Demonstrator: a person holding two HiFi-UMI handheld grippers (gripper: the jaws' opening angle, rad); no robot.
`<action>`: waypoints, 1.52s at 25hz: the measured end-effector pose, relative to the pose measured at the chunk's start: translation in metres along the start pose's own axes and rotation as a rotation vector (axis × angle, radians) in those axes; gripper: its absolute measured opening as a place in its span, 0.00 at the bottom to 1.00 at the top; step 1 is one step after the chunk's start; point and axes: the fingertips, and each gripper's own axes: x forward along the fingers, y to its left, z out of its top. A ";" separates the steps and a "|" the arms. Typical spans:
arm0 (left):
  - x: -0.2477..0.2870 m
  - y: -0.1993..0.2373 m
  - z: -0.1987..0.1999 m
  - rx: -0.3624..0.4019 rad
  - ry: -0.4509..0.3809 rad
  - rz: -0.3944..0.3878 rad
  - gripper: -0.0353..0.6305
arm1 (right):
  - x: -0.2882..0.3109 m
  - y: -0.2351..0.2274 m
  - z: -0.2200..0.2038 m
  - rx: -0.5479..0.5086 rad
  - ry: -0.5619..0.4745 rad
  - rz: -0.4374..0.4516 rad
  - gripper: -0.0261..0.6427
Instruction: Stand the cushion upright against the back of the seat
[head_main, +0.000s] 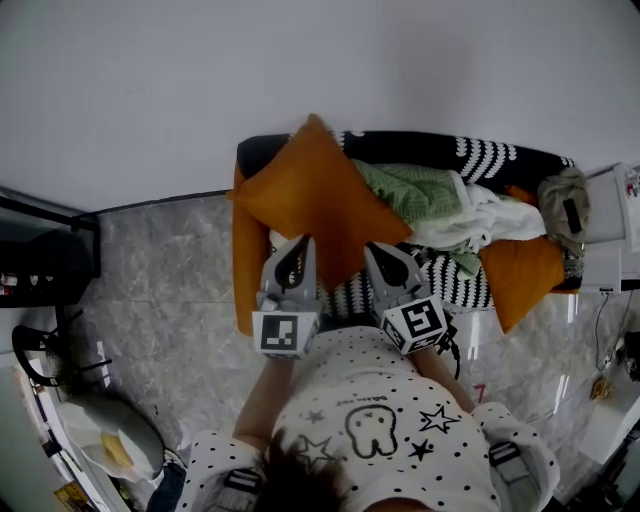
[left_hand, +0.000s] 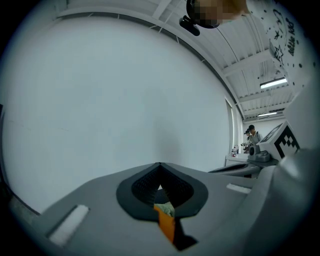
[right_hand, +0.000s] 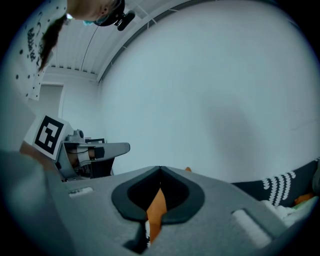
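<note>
Cushion (head_main: 310, 195): plain orange, no pattern. Second cushion (head_main: 525, 275), at the far end of the seat: the same plain orange.

Seat (head_main: 480, 155): black cover with rows of short white marks. An orange strip runs down its left end.

Cloths on the seat: one green cloth (head_main: 410, 190) with a fine woven texture, and one plain white cloth (head_main: 485, 215).

Left gripper (head_main: 298, 248) and right gripper (head_main: 383, 252): grey bodies with black jaw linings. Marker cubes (head_main: 283, 333): white faces with black square codes.

Shirt (head_main: 380, 420): white, printed with black dots and star outlines.

Floor (head_main: 170, 290): grey marbled tile. Wall (head_main: 300, 60): plain pale grey.
</note>
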 end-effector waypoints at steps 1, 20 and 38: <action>-0.002 -0.001 -0.001 0.001 0.000 0.002 0.06 | 0.000 0.000 0.001 0.001 -0.002 0.000 0.03; -0.008 -0.017 -0.005 -0.036 0.030 -0.039 0.06 | 0.007 -0.001 0.005 -0.042 0.004 0.022 0.03; -0.003 -0.023 -0.016 -0.038 0.064 -0.080 0.06 | 0.008 -0.003 0.003 -0.067 0.010 0.026 0.03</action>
